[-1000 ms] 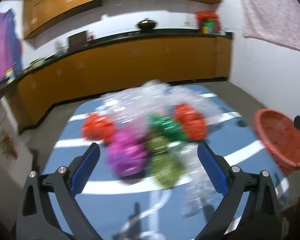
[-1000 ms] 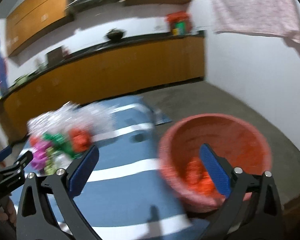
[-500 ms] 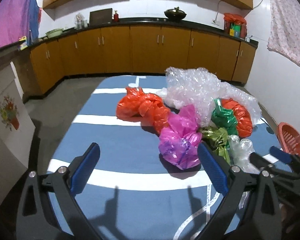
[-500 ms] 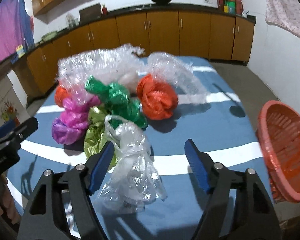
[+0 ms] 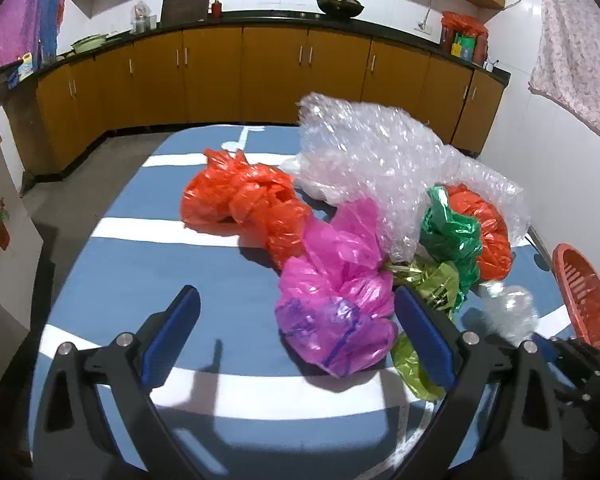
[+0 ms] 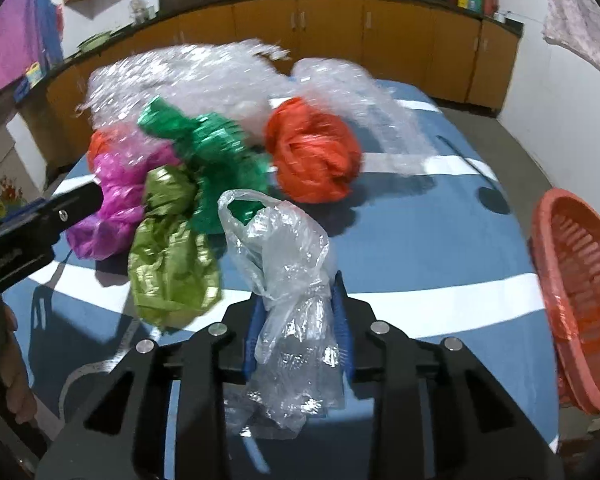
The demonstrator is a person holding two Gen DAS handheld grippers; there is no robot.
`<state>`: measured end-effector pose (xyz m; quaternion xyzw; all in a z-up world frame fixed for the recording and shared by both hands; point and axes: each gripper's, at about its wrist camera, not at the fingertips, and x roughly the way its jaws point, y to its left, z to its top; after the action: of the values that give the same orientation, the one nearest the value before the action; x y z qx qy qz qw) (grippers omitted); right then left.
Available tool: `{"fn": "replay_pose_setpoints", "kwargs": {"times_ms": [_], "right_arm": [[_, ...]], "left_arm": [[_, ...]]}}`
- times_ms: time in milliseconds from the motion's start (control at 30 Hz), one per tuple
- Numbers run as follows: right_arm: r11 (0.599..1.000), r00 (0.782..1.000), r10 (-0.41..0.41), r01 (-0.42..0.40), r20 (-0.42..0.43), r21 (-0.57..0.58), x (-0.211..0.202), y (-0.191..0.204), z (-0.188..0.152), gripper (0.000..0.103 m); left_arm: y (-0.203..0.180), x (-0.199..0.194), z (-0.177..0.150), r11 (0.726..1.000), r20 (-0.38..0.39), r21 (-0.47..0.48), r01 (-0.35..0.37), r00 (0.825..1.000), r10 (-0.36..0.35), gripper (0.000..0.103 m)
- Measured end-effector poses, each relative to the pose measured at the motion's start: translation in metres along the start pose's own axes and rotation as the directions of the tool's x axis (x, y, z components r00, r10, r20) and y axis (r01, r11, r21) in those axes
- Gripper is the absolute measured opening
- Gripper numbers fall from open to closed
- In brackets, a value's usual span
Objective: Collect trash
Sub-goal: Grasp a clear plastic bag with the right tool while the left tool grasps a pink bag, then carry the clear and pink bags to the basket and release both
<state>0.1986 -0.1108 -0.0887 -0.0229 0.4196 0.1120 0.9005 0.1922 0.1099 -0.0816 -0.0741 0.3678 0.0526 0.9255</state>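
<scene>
Right gripper: fingers closing, blue pads either side of the clear plastic bag and pressing its bunched middle; the bag's loop handle stands above the fingers, its lower part spills below them.
Left gripper: fingers spread wide, nothing between them; the right finger's tip sits just in front of the pink bag. Touching or not: cannot tell.
Desk: blue cloth with white stripes, carries all the trash.
Trash pile, left view: orange bag far left, pink bag nearest, bubble wrap heaped behind, green bag and a second orange bag to the right, olive foil bag partly behind the right finger.
Left view only: the first orange bag in full; the right gripper's body at the lower right edge.
Right view only: the pinch on the clear bag; the olive foil bag in full, just beside the clear one; the left gripper entering at the left edge, a hand below it.
Basket: orange-red plastic, slatted, off the desk's right edge, well apart from the pile.
Image note: right view slightly blurred.
</scene>
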Motion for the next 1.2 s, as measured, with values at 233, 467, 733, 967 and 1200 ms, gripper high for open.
{"fn": "replay_pose_setpoints", "kwargs": {"times_ms": [233, 467, 733, 967, 1200], "right_arm": [[0.996, 1.0, -0.022, 0.022, 0.009, 0.085, -0.008, -0.032, 0.001, 0.032], [0.993, 1.0, -0.02, 0.019, 0.014, 0.116, -0.016, -0.041, -0.005, 0.032], [0.993, 0.999, -0.023, 0.017, 0.045, 0.12, -0.034, -0.043, -0.004, 0.032], [0.991, 0.997, -0.029, 0.019, 0.075, 0.132, -0.056, -0.049, -0.008, 0.032], [0.989, 0.992, -0.034, 0.016, 0.118, 0.144, -0.08, -0.056, -0.009, 0.032]], "left_arm": [[-0.007, 0.028, -0.001, 1.0, -0.077, 0.004, 0.02, 0.997, -0.019, 0.078], [-0.005, 0.038, -0.001, 0.998, -0.115, -0.007, 0.062, 0.991, -0.062, 0.053], [0.004, 0.009, -0.006, 0.998, -0.068, -0.002, 0.07, 0.995, -0.07, 0.048], [0.019, -0.03, -0.016, 0.998, -0.021, -0.015, 0.057, 0.998, -0.057, 0.048], [0.021, -0.07, -0.022, 0.998, 0.026, -0.022, 0.065, 0.998, -0.064, 0.048]]}}
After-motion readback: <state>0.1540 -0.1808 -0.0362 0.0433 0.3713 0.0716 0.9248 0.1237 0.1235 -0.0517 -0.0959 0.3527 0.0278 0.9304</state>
